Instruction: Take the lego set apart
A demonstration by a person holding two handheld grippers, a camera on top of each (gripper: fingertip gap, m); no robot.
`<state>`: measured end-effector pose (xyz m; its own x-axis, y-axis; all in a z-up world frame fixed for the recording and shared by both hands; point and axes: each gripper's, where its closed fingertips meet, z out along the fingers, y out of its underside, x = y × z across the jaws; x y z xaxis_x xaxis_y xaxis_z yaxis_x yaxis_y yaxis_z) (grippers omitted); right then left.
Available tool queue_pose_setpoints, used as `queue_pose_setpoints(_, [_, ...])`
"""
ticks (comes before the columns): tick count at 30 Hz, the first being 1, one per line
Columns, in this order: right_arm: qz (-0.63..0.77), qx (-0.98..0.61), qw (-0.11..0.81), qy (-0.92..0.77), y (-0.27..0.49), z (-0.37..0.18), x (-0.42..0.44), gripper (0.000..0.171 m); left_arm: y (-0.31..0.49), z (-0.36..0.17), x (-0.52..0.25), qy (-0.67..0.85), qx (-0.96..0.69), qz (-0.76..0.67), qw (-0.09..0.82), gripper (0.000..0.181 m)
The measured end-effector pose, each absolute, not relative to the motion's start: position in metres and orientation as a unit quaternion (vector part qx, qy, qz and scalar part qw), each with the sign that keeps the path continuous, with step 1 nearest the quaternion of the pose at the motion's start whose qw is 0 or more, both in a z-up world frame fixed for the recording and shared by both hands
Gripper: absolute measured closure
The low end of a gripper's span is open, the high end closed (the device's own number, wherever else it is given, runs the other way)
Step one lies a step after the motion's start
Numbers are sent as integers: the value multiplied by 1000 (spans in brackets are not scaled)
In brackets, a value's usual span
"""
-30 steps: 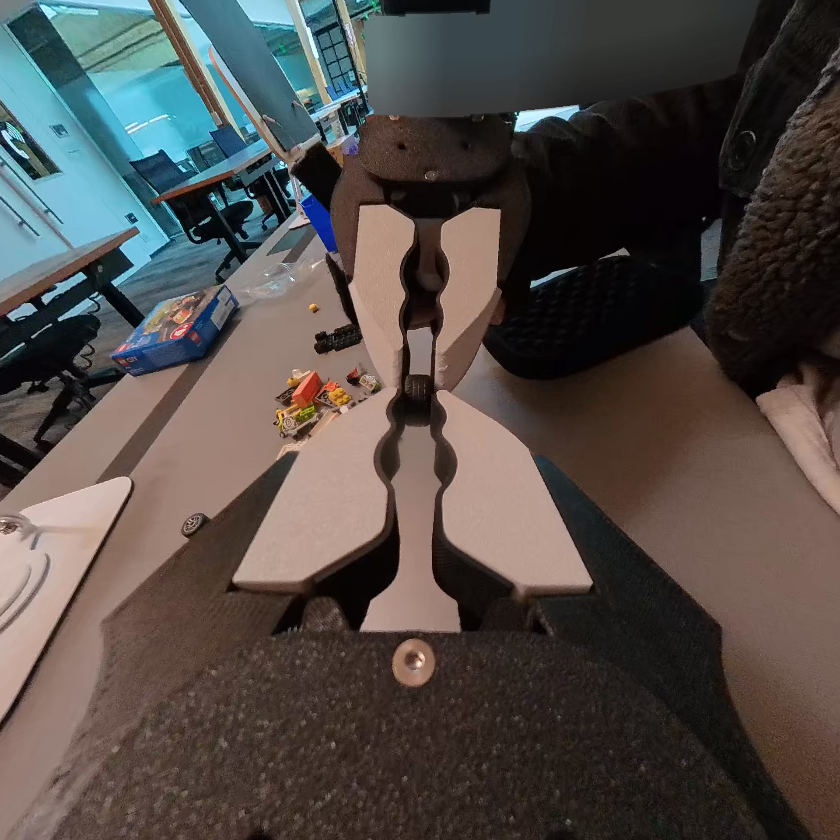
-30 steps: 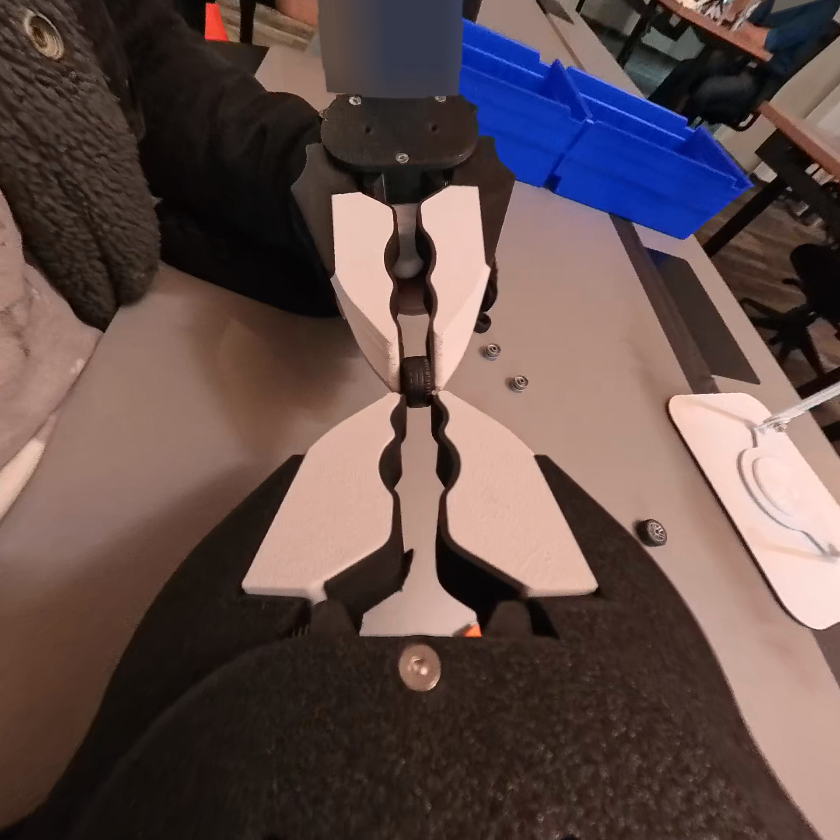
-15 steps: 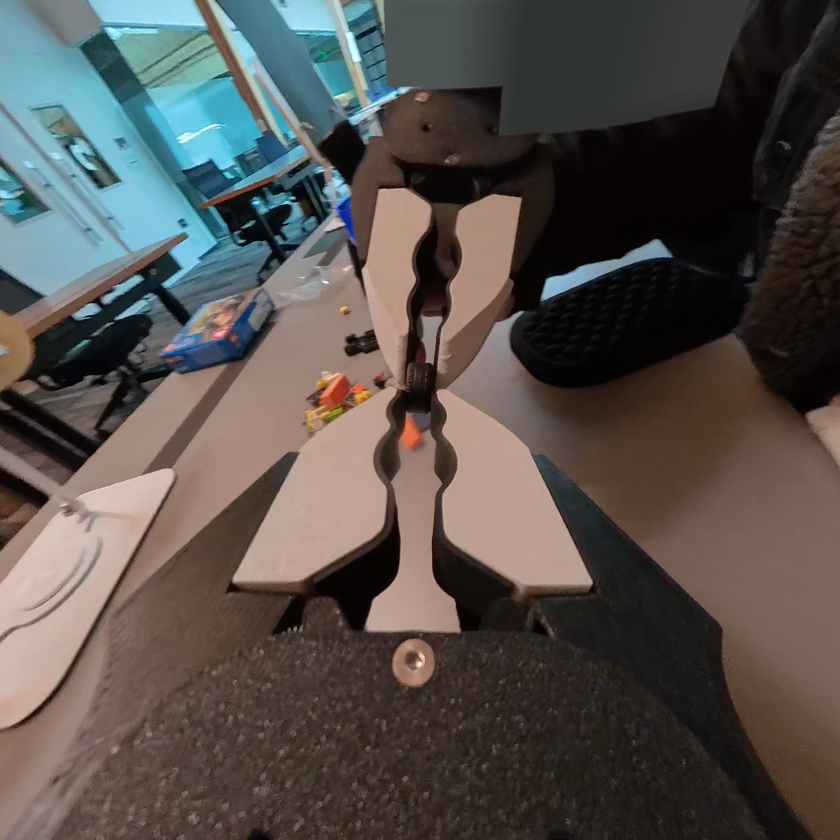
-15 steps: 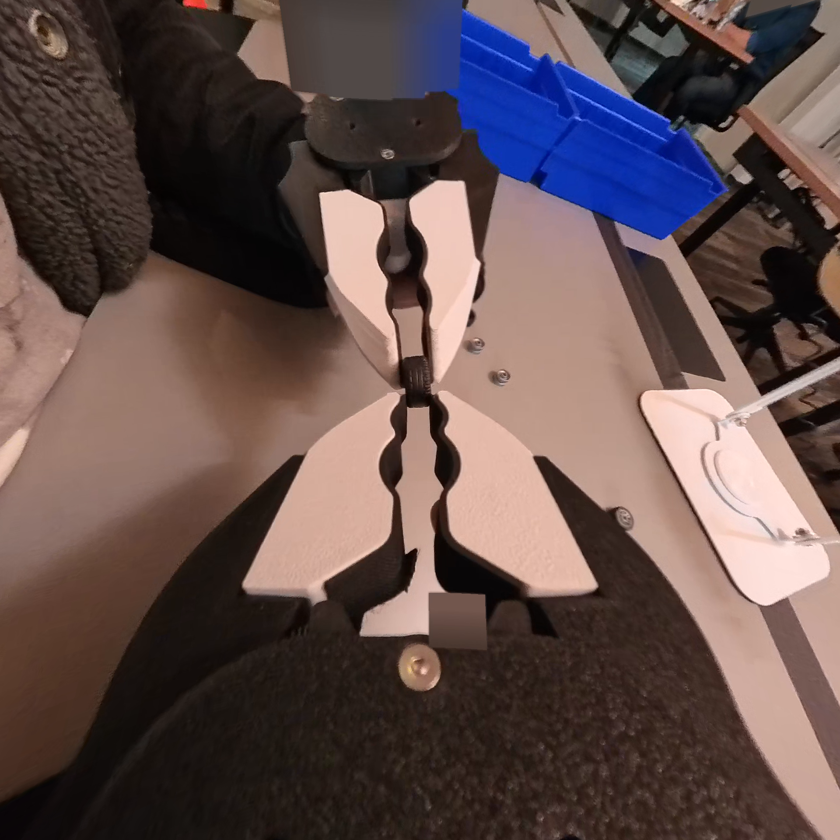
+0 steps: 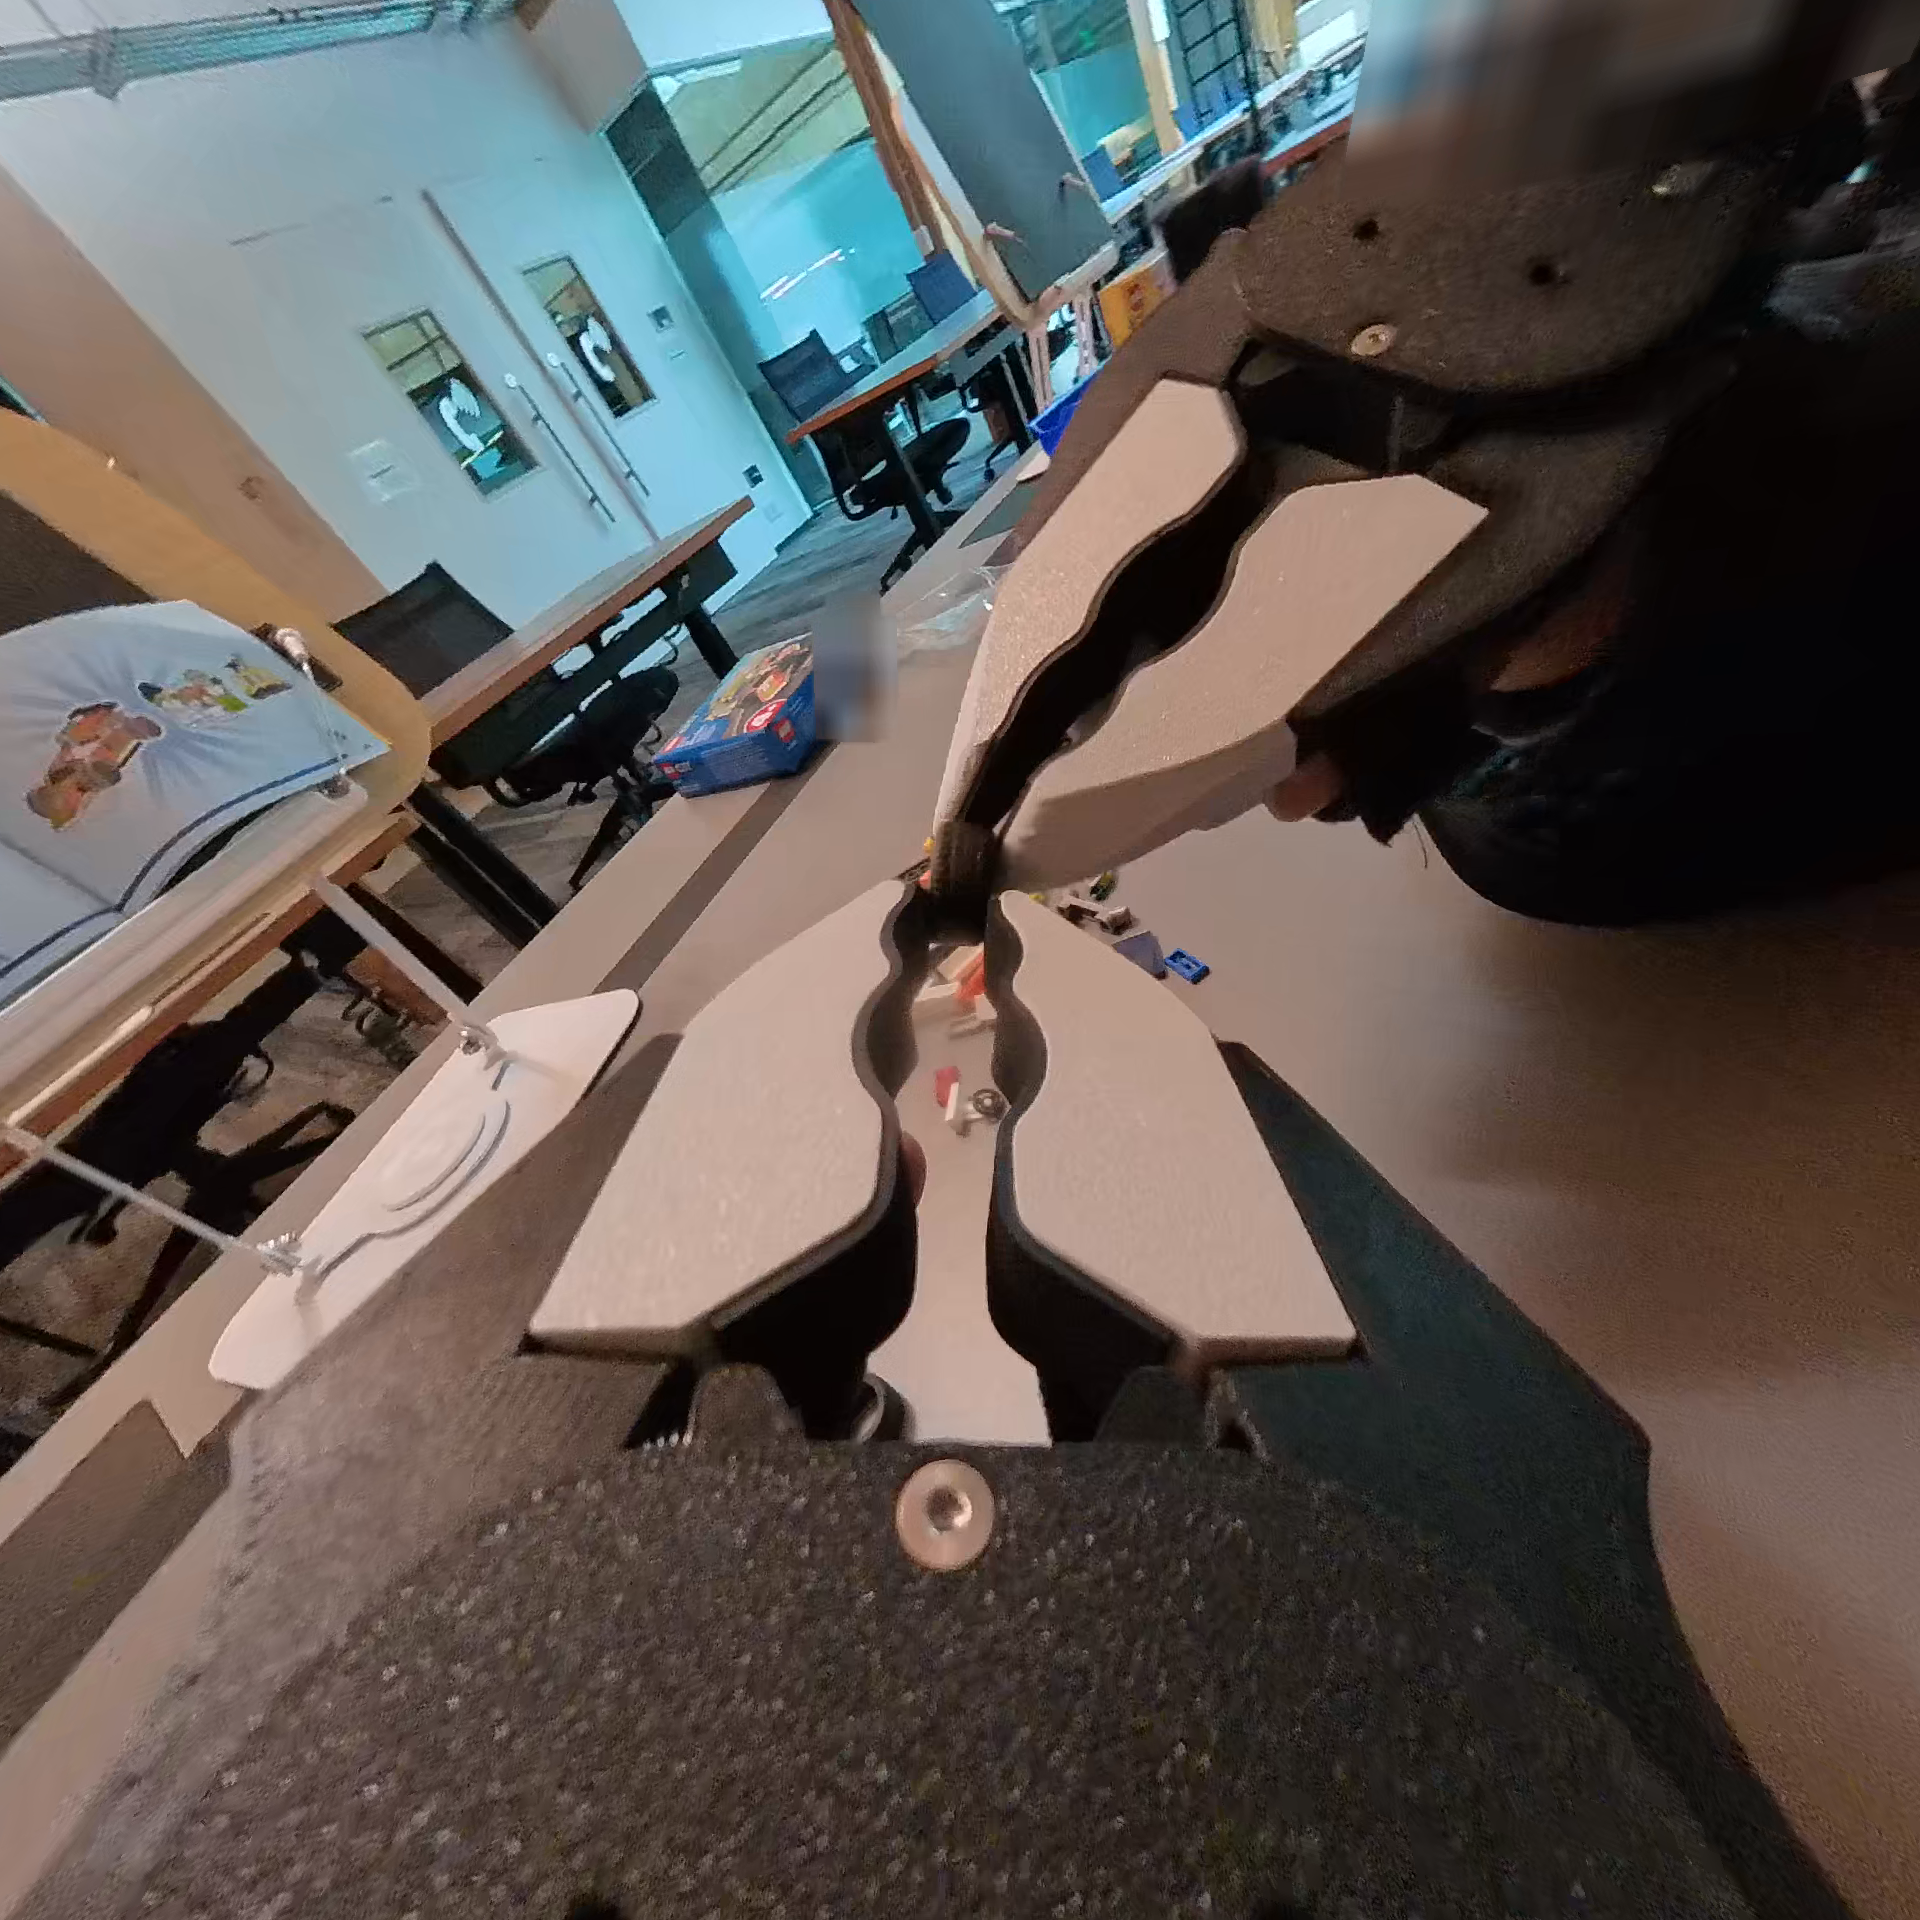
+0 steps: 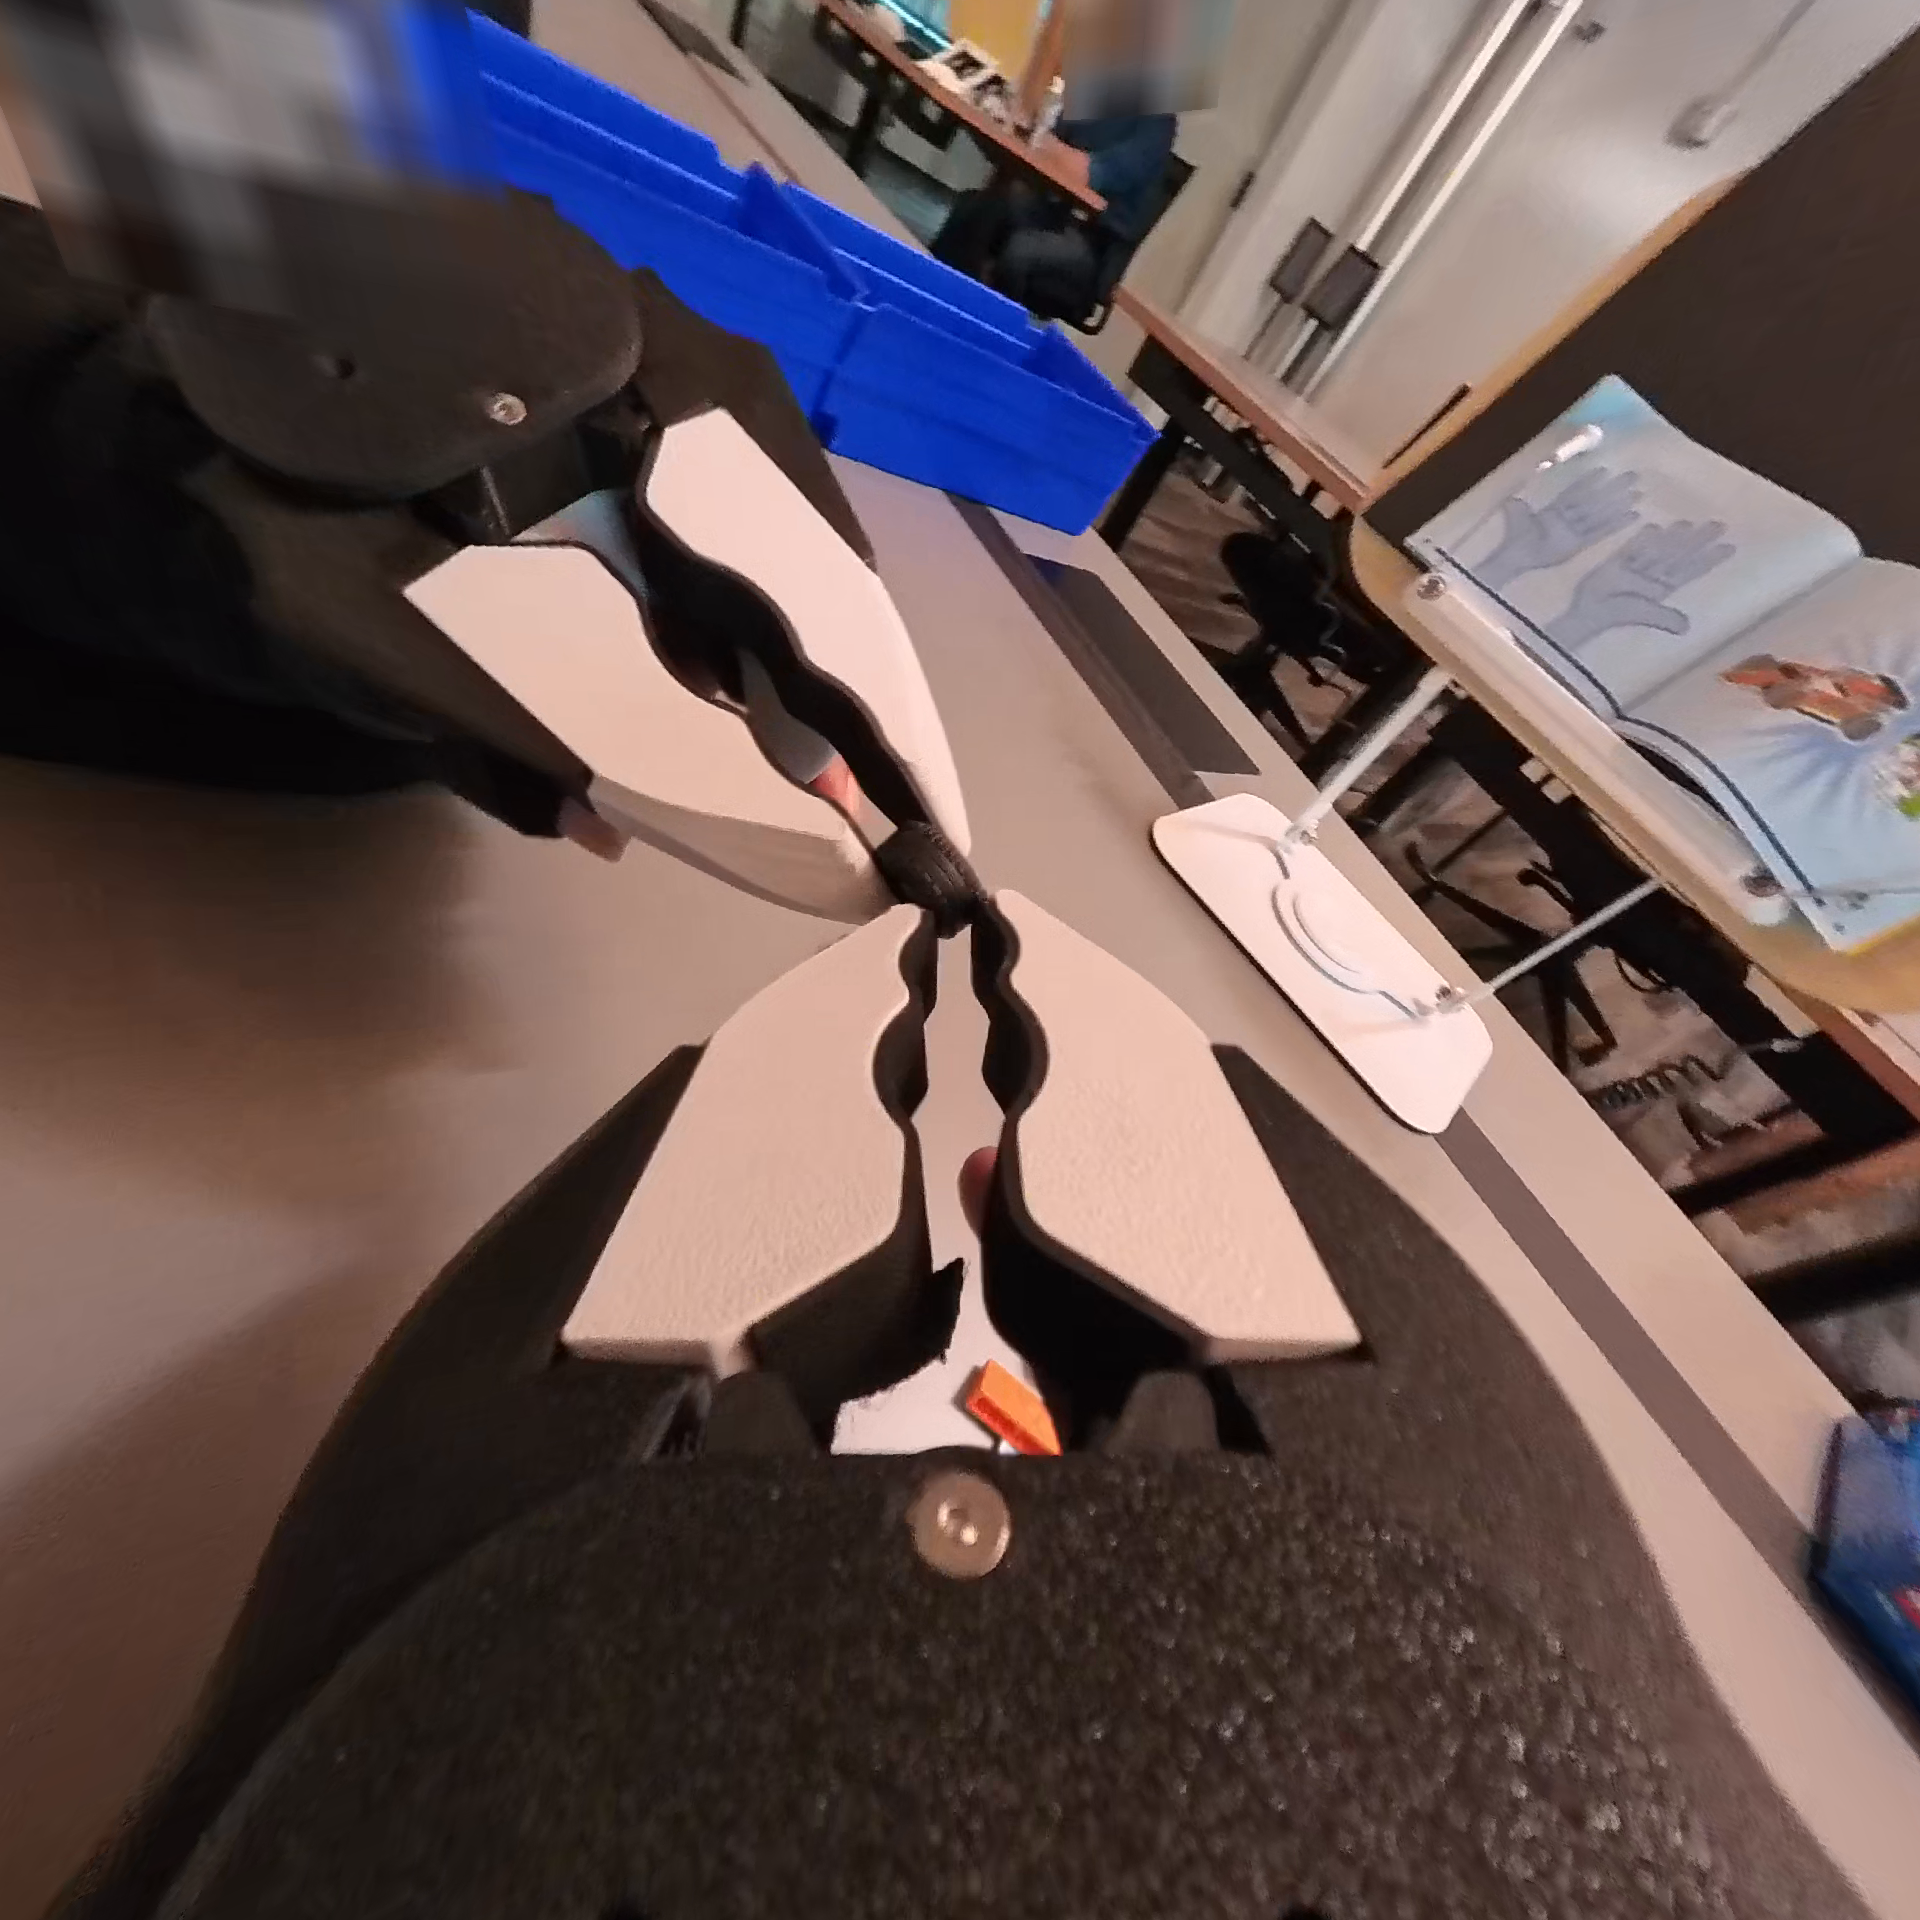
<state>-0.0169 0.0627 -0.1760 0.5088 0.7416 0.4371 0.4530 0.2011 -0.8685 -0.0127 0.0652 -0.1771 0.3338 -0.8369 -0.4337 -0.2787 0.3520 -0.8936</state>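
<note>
A small black lego wheel (image 5: 961, 854) is pinched between both grippers, which meet tip to tip above the grey table (image 5: 1507, 1143). My left gripper (image 5: 951, 914) is shut on it from below. My right gripper (image 5: 982, 847) comes in at an angle from the upper right and is shut on it too. In the right wheel view the wheel (image 6: 927, 878) sits at my right gripper (image 6: 954, 920), with the left gripper (image 6: 904, 868) slanting in from the upper left. Loose lego pieces (image 5: 966, 1101) lie on the table under the left fingers.
A blue lego box (image 5: 743, 727) lies farther along the table. A white stand base (image 5: 436, 1174) holds an instruction booklet (image 5: 125, 727) at the table edge. Blue bins (image 6: 883, 343) stand at the back. An orange piece (image 6: 1013, 1418) shows beneath the right gripper. Less than 4 cm separates the two grippers' tips.
Both grippers have stayed clamped on the wheel but have twisted against each other; they now meet at an angle instead of in line. The pair has moved over the loose pieces.
</note>
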Motion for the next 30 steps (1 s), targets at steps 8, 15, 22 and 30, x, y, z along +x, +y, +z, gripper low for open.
queue_pose_setpoints(8, [139,-575,634,-499,48,-156,-32,171,70,-181,-7,526,-544,-245,606,170])
queue_pose_setpoints(15, [197,-582,597,-516,51,-159,-15,165,64,-175,-12,562,-505,-241,609,170])
queue_pose_setpoints(22, [148,-536,501,-663,37,-173,-31,156,55,-190,-8,612,-495,-205,581,170])
queue_pose_setpoints(30, [191,-538,502,-650,41,-172,-30,162,55,-192,-8,611,-506,-227,565,169])
